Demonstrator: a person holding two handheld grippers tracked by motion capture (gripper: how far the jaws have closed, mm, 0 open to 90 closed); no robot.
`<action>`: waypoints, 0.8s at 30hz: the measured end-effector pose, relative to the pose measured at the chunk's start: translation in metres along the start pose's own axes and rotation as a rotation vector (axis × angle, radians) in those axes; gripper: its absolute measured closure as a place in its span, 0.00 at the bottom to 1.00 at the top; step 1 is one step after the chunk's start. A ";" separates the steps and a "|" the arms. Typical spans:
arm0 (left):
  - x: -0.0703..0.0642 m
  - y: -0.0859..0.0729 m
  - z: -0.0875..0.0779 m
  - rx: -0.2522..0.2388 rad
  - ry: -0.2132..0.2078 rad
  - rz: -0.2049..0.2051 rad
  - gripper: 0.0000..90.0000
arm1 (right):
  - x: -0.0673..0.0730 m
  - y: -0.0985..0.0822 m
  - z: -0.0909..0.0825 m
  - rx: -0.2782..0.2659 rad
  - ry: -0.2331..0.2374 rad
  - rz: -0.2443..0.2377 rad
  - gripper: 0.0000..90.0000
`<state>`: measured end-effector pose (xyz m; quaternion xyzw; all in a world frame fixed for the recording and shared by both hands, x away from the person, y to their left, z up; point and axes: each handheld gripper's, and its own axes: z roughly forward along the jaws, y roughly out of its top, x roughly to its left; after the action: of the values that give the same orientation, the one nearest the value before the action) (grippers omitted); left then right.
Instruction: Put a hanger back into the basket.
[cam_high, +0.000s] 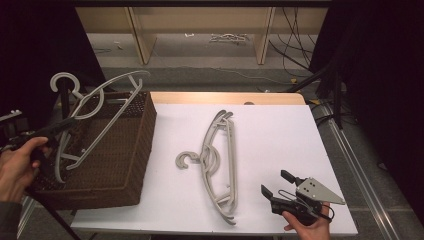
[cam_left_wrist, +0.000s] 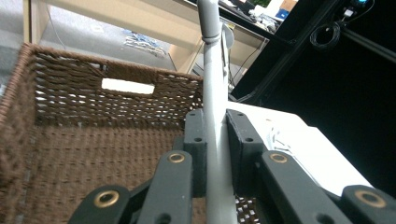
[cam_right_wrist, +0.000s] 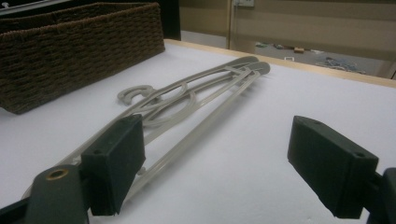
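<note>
In the high view, a grey hanger (cam_high: 95, 117) is held over the wicker basket (cam_high: 127, 165) by the left gripper (cam_high: 60, 127), while stacked hangers (cam_high: 220, 160) lie lengthwise just left of the right gripper (cam_high: 280, 192). In the left gripper view, the jaws are seen clamped on the hanger's bar. In the right gripper view, the jaws are spread wide, nothing between them.

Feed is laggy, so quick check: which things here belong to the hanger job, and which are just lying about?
In the job:
- hanger held in the left tongs, over the wicker basket
- hangers on the table
- right tongs, open

Lying about:
- wooden shelving
- floor cables
</note>
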<state>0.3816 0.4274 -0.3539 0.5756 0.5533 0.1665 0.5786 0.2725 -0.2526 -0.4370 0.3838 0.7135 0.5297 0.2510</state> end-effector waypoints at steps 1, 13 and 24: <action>0.002 0.000 -0.001 0.003 0.000 0.008 0.88 | 0.000 0.000 0.000 -0.001 0.004 0.001 0.22; 0.024 -0.003 -0.013 0.042 0.031 0.136 0.88 | -0.001 -0.001 0.001 0.013 0.005 0.002 0.22; 0.034 -0.011 -0.013 0.084 0.014 0.141 0.88 | -0.001 -0.002 0.002 0.013 0.017 0.009 0.22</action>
<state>0.3766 0.4588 -0.3751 0.6358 0.5220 0.1872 0.5369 0.2742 -0.2525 -0.4397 0.3841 0.7175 0.5291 0.2402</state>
